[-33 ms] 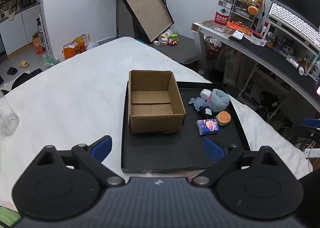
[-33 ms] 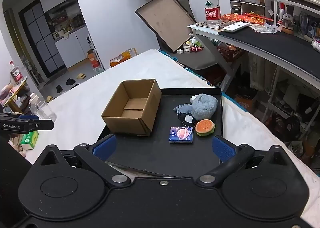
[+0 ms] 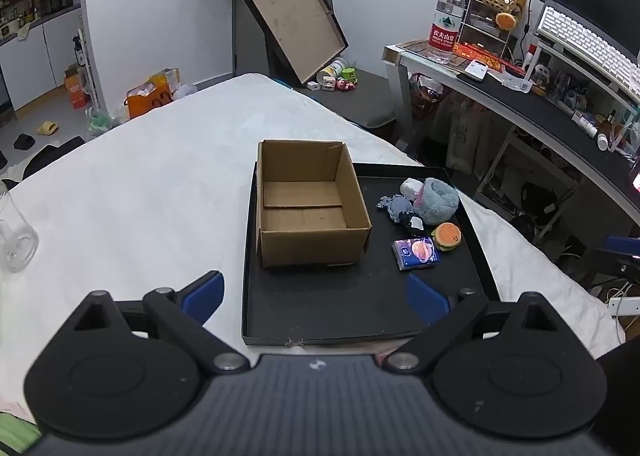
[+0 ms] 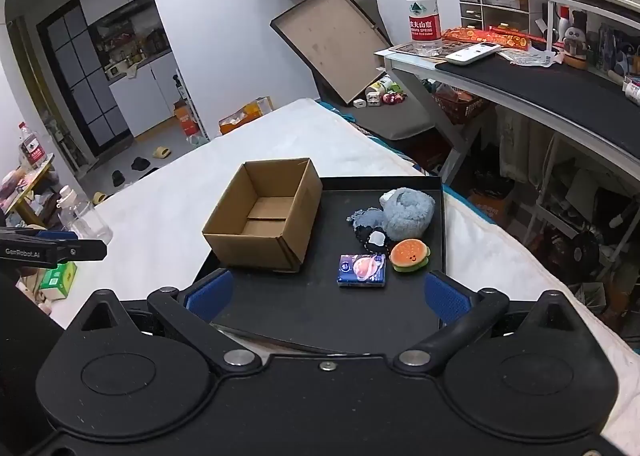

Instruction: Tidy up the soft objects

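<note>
Nothing has moved since the earlier frame: my left gripper [image 3: 316,292] and right gripper [image 4: 326,292] hover with jaws wide apart and empty. The soft toys [image 4: 408,210] lie on the black tray [image 3: 320,316] beside the empty cardboard box [image 3: 308,208], so sorting hasn't started.

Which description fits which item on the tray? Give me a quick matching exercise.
Things:
1. cardboard box
2. burger toy
3. tissue pack
4. grey-blue plush

Descriptions:
A. orange and green, right of the tissue pack
B. open and empty, on the tray's left side
C. fluffy, at the far end of the pile
D. flat, dark blue, nearest the right gripper

Pairs: 1-B, 2-A, 3-D, 4-C
</note>
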Motion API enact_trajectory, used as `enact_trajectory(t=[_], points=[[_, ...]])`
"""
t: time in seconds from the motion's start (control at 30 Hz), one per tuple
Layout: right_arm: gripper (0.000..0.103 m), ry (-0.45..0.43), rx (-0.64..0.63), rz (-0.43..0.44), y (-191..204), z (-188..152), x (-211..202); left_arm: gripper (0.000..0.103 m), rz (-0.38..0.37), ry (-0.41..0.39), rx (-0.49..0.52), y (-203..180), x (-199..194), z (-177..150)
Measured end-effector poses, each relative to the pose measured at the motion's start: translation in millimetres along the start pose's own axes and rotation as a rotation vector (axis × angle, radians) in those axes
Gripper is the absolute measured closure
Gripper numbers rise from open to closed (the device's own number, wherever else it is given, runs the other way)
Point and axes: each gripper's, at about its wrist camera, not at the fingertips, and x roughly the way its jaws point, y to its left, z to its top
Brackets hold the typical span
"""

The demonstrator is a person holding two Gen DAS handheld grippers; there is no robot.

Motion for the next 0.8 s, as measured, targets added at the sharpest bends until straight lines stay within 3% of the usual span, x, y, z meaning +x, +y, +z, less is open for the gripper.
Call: enact_trajectory(t=[0.8], points=[[0.0, 0.002, 0.036, -0.031, -10.0, -0.6, 2.8, 0.006, -0.014, 0.007, 0.027, -10.0, 1.3, 5.6]])
